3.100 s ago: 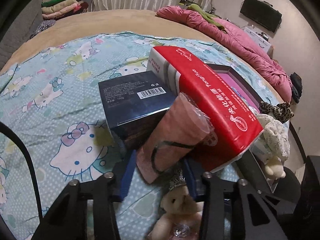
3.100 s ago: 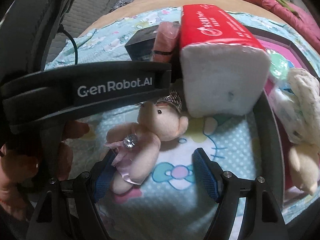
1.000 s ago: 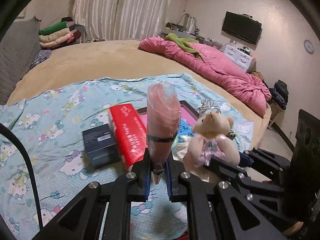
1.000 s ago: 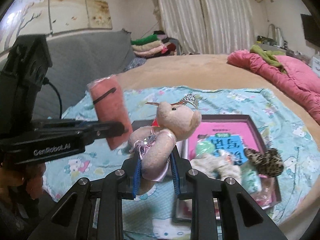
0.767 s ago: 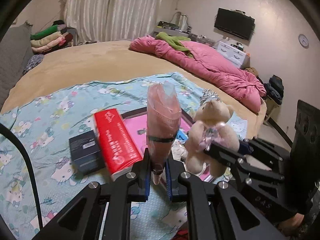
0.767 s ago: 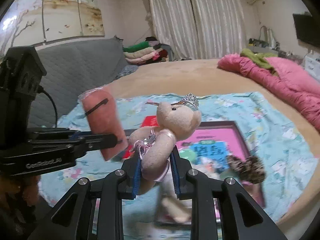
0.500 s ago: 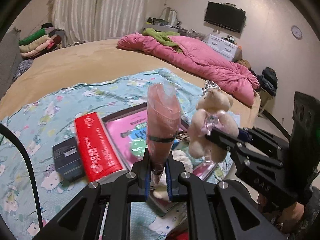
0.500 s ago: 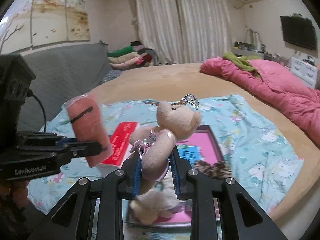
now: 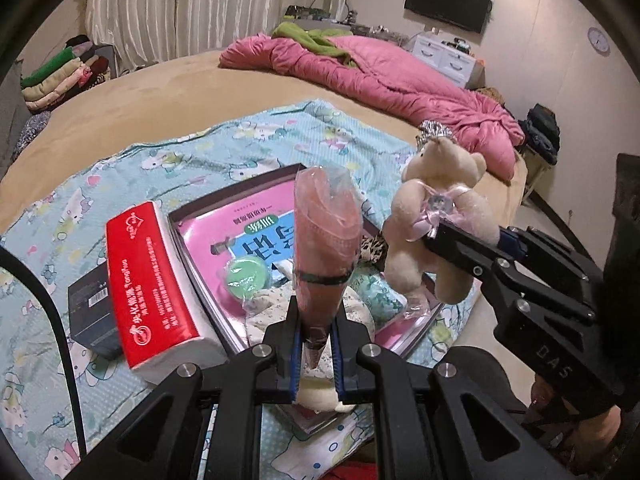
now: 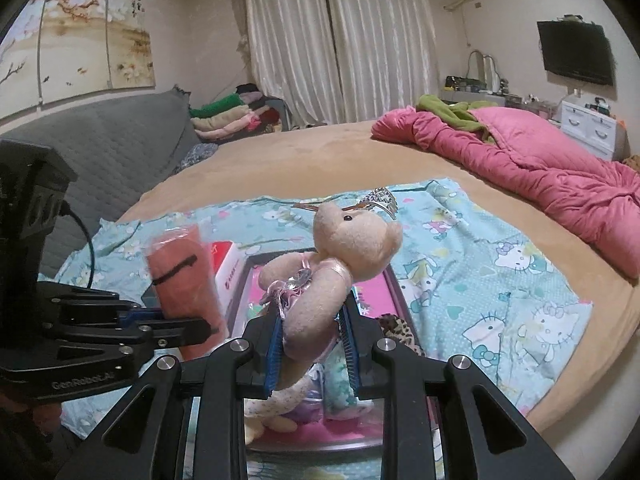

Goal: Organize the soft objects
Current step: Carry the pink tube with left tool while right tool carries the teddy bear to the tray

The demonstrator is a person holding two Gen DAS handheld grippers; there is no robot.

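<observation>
My left gripper (image 9: 317, 350) is shut on a pink rolled cloth in clear plastic (image 9: 326, 240), held upright above the dark-rimmed pink tray (image 9: 240, 194). The cloth also shows in the right wrist view (image 10: 184, 280). My right gripper (image 10: 312, 354) is shut on a beige teddy bear with a silver crown (image 10: 340, 256), held in the air over the tray (image 10: 394, 280). The bear shows at the right of the left wrist view (image 9: 434, 216). The tray holds a green round item (image 9: 245, 274), a leopard scrunchie (image 10: 398, 332) and a white plush (image 9: 272, 304).
A red tissue pack (image 9: 148, 280) and a dark blue box (image 9: 90, 304) lie left of the tray on the Hello Kitty sheet (image 9: 328, 136). A pink duvet (image 10: 540, 168) lies at the far right of the bed. Folded clothes (image 10: 232, 116) stack by the curtains.
Both grippers closed on the cloth roll and the bear, lifted them off the sheet, and have carried them rightward over the tray.
</observation>
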